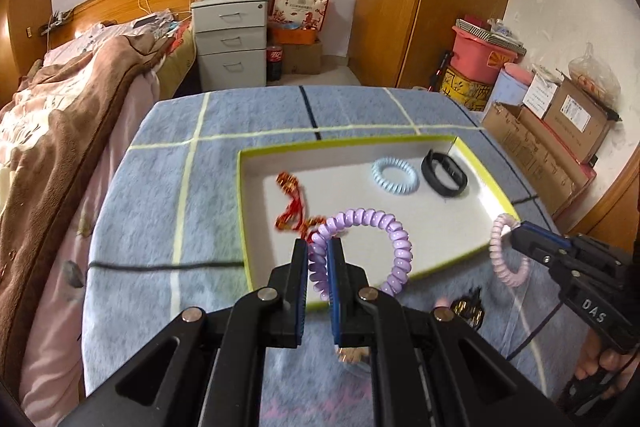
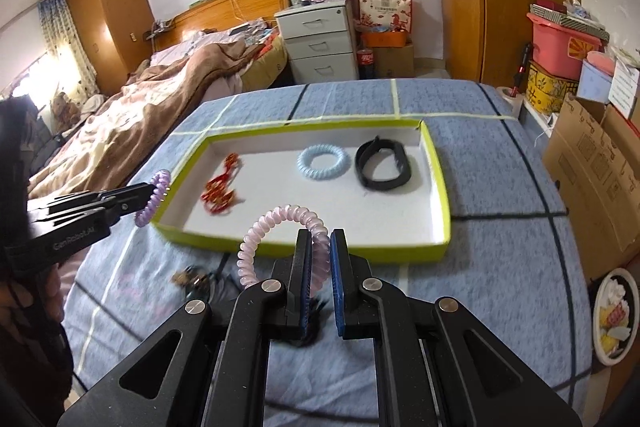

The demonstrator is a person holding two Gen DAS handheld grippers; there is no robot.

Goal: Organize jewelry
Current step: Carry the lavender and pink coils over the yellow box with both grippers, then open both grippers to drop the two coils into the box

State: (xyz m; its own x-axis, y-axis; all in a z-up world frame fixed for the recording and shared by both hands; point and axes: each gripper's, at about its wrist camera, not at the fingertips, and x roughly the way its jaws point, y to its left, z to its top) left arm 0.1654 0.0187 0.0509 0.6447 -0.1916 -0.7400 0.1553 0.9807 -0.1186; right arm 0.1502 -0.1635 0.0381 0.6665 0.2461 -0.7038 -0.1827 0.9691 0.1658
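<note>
My left gripper (image 1: 319, 247) is shut on a purple spiral bracelet (image 1: 394, 231) and holds it over the near left edge of the yellow-rimmed tray (image 1: 486, 169). It also shows in the right wrist view (image 2: 149, 195). My right gripper (image 2: 320, 239) is shut on a pink spiral bracelet (image 2: 256, 235), held above the blanket just short of the tray (image 2: 438, 187). It also shows in the left wrist view (image 1: 505, 249). In the tray lie a red string bracelet (image 1: 290, 203), a light blue spiral bracelet (image 1: 395, 175) and a black band (image 1: 444, 173).
A dark beaded piece (image 2: 192, 281) lies on the blue checked blanket (image 2: 500, 267) near the tray's front. A bed (image 2: 152, 107) stands to the left, cardboard boxes (image 2: 592, 171) and a bowl (image 2: 614, 315) to the right.
</note>
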